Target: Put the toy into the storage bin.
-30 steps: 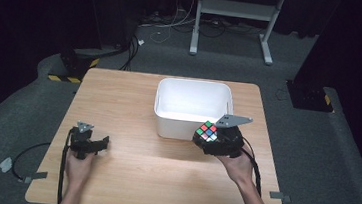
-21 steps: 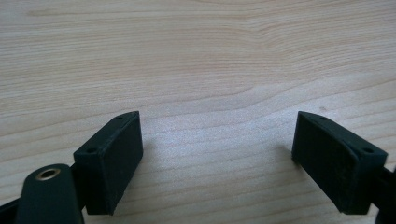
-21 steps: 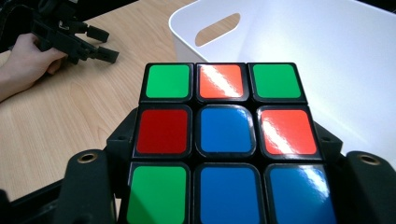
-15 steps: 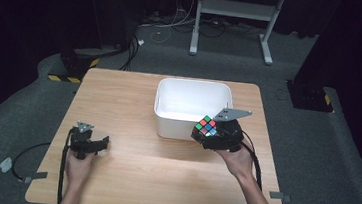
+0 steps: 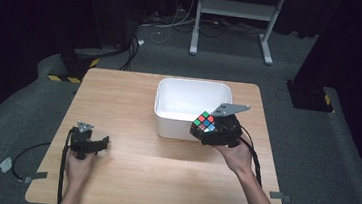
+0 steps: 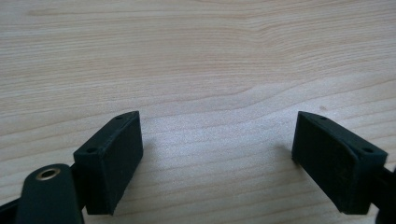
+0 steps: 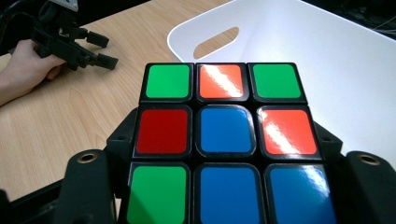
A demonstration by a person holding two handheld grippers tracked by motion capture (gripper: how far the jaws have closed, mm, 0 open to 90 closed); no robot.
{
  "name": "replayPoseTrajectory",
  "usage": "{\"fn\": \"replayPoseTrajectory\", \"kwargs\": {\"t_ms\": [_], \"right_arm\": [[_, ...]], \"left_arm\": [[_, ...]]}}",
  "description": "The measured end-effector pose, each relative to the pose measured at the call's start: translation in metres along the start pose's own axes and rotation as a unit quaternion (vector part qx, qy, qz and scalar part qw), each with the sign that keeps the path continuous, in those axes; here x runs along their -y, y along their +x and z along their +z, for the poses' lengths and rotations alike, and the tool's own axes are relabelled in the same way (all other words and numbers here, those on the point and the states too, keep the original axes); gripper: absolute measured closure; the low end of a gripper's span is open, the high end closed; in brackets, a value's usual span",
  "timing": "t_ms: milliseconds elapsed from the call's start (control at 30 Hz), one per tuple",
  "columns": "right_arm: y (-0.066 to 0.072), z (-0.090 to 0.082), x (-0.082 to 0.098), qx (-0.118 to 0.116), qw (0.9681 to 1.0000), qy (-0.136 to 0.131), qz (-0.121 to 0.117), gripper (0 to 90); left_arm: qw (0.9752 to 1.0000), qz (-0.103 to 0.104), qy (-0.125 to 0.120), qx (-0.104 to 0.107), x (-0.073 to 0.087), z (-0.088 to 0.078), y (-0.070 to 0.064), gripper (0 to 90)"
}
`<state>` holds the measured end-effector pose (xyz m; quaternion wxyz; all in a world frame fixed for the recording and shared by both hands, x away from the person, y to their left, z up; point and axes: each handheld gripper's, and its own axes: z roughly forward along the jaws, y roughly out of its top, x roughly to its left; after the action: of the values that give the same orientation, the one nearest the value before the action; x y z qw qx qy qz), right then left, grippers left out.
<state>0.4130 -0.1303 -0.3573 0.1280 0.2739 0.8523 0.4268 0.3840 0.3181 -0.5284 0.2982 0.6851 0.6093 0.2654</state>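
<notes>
A scrambled colour cube (image 5: 203, 122) (image 7: 224, 140) is held in my right gripper (image 5: 211, 130), whose jaws press on its two sides. It hangs over the front right rim of the white bin (image 5: 168, 106) (image 7: 327, 60). Green, orange, red and blue tiles face the right gripper view. My left gripper (image 5: 99, 143) (image 6: 217, 158) rests low over the bare wooden table (image 5: 134, 92) at the front left, open, with only wood grain between its jaws. It also appears far off in the right gripper view as the left gripper (image 7: 100, 49), held by a hand.
The white bin has a slot handle (image 7: 217, 42) in its near wall, and its inside looks bare. Beyond the table's far edge stand a metal stand (image 5: 232, 21) and cables (image 5: 134, 47) on the grey floor. Cables trail off the front edge from both grippers.
My right gripper has carried the cube a little forward and left, from beside the bin's front right corner up over its rim. The left gripper has stayed put.
</notes>
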Motion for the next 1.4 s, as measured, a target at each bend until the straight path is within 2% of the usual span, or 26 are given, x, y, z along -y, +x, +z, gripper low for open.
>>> {"fn": "replayPoseTrajectory", "kwargs": {"t_ms": [267,533,733,1133,1300,1400], "right_arm": [[-0.008,0.005,-0.009,-0.007,0.9999,-0.005,0.007,33.1],[-0.018,0.007,-0.02,0.001,0.9998,-0.01,0.019,33.1],[-0.025,0.01,-0.026,0.007,0.9997,0.0,0.021,33.1],[-0.039,0.015,-0.029,0.007,0.9989,-0.007,0.045,33.1],[-0.043,0.015,-0.035,0.011,0.999,-0.004,0.043,33.1],[-0.044,0.015,-0.039,0.011,0.9991,-0.011,0.039,33.1]], "left_arm": [[1.0,0.0,0.001,-0.001,0.0,0.0,0.0,16.5],[1.0,0.0,0.001,-0.001,0.0,0.0,0.0,16.5],[1.0,0.0,0.001,0.0,0.0,0.0,0.0,16.5],[1.0,0.0,0.001,0.0,0.0,0.0,0.0,16.3],[1.0,0.0,0.001,0.0,0.0,0.0,0.0,16.3],[1.0,0.0,0.001,0.001,0.0,0.0,0.0,16.3]]}}
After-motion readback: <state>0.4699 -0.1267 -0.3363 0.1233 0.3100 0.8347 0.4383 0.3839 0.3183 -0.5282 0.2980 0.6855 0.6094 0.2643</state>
